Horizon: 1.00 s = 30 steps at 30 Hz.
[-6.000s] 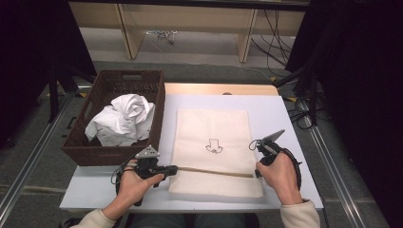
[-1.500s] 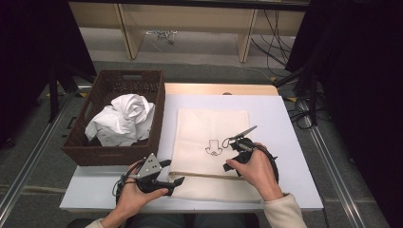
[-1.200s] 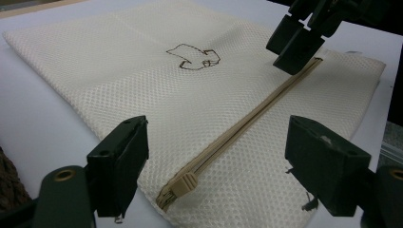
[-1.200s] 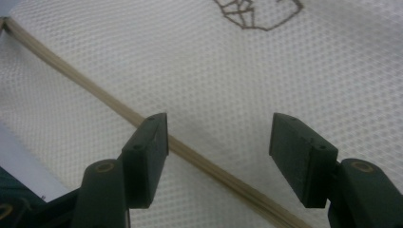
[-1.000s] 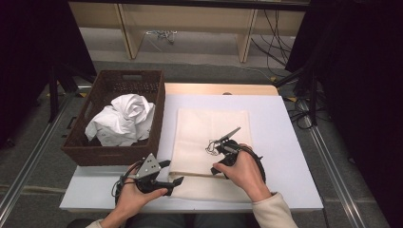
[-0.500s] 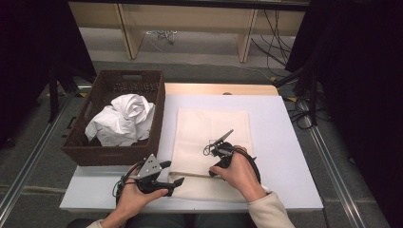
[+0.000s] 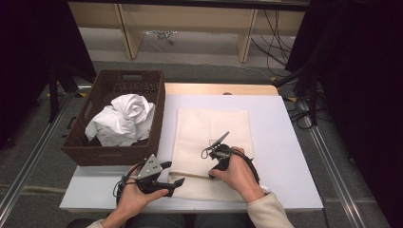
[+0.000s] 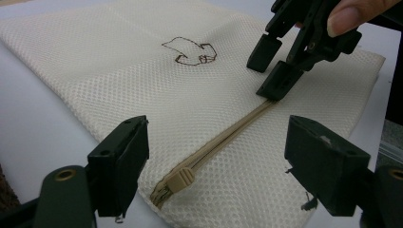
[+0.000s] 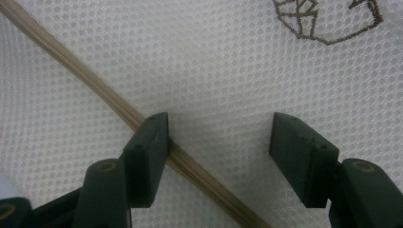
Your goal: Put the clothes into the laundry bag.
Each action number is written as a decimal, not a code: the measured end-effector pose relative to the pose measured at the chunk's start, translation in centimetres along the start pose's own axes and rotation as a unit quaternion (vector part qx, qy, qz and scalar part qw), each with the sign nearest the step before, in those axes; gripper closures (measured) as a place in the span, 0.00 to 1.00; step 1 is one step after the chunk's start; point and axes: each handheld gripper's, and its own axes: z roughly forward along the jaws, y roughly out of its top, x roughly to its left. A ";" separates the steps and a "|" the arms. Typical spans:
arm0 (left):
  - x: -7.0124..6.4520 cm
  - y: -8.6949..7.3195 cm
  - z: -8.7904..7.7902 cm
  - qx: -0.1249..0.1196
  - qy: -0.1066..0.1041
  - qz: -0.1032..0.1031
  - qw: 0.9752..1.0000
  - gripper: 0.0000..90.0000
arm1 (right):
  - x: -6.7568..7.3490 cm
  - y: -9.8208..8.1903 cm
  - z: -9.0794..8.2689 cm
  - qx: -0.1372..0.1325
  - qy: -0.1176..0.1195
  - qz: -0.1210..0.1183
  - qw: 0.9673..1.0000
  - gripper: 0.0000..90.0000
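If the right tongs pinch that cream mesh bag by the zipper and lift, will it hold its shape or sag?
The mesh bag lies flat and thin on the table, so it would probably drape limply. Its open weave looks light and should give the open right tongs decent grip. The zipper is the firmest line; pushing there would likely wrinkle the fabric rather than slide it.

Basket (image 7: 114, 154) left of mesh bag (image 7: 209, 128)

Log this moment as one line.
left gripper: open, by zipper pull | right gripper: open, on mesh bag zipper
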 end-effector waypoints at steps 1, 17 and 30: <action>0.0 0.0 0.0 0.000 0.000 0.000 1.000 0.25 | 0.0 0.0 0.0 0.001 -0.002 -0.001 1.000 0.44; 0.2 0.0 0.0 0.000 0.004 0.012 1.000 0.25 | -0.1 0.0 -0.1 0.003 -0.011 -0.025 1.000 0.56; 0.2 0.0 0.0 -0.003 0.006 0.005 1.000 0.26 | -0.9 -0.1 -0.3 -0.005 -0.020 -0.003 1.000 0.80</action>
